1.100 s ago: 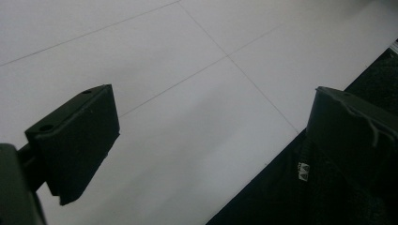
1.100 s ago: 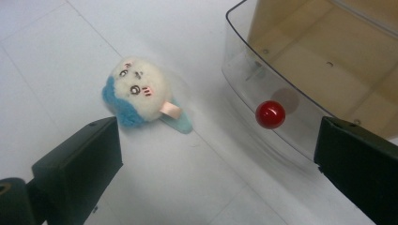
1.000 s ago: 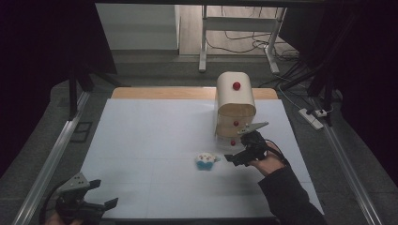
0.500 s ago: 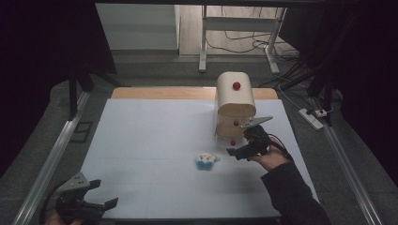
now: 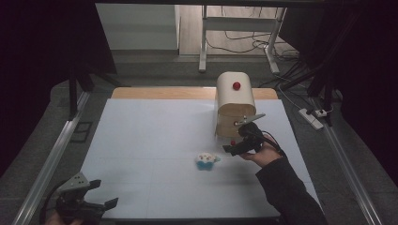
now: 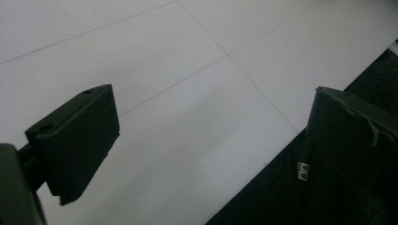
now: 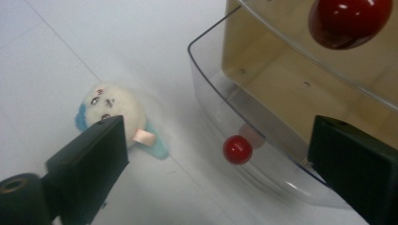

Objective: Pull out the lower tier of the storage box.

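Right gripper view — plush toy (image 7: 115, 110): cream face, blue trim.

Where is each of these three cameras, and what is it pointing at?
High view: above the person's side, looking forward and down on the table; forearm and both grippers show.
Left gripper view: on the left gripper, facing the table's edge; open jaws.
Right gripper view: on the right gripper, facing the box; open jaws.
Shared: high and right views both show the toy.
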A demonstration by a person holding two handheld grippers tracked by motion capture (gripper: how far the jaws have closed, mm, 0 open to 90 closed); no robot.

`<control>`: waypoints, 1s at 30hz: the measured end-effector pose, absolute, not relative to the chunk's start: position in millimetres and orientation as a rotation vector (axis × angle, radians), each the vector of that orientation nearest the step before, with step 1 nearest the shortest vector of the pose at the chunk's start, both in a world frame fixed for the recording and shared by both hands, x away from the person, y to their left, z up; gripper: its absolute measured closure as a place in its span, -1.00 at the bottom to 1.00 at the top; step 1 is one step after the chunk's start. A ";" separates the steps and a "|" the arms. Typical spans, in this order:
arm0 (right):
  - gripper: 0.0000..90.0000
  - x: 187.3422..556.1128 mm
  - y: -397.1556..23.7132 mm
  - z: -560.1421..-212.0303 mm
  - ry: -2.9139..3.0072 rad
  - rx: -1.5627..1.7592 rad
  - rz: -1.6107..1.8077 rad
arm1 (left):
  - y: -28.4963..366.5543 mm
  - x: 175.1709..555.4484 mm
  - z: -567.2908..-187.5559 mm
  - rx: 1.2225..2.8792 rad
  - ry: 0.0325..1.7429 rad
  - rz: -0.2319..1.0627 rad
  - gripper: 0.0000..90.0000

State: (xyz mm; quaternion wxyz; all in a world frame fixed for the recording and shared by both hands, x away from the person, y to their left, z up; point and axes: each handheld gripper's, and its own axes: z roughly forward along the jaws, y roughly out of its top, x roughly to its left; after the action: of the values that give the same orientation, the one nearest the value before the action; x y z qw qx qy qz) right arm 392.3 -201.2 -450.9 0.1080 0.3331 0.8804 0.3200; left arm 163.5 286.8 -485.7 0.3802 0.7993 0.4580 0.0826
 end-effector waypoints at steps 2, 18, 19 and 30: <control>-0.72 394.2 -200.6 -452.0 2.593 0.978 0.940 | 286.7 163.5 -485.7 2.042 1.169 0.211 -0.93; 0.23 394.4 -199.0 -451.1 2.588 0.965 0.860 | 286.8 163.5 -485.7 2.042 1.167 0.209 -0.93; 0.28 394.2 -199.3 -451.5 2.594 0.958 0.857 | 286.9 163.5 -485.7 2.041 1.168 0.209 -0.93; 0.43 388.6 -199.6 -456.7 2.649 0.925 0.805 | 287.1 163.3 -485.7 2.039 1.167 0.209 -0.93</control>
State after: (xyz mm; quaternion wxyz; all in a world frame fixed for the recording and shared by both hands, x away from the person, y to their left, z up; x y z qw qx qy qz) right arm 388.6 -199.6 -456.7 0.1110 0.3149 0.9018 0.2742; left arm 163.3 287.1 -485.7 0.3816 0.7990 0.4575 0.0819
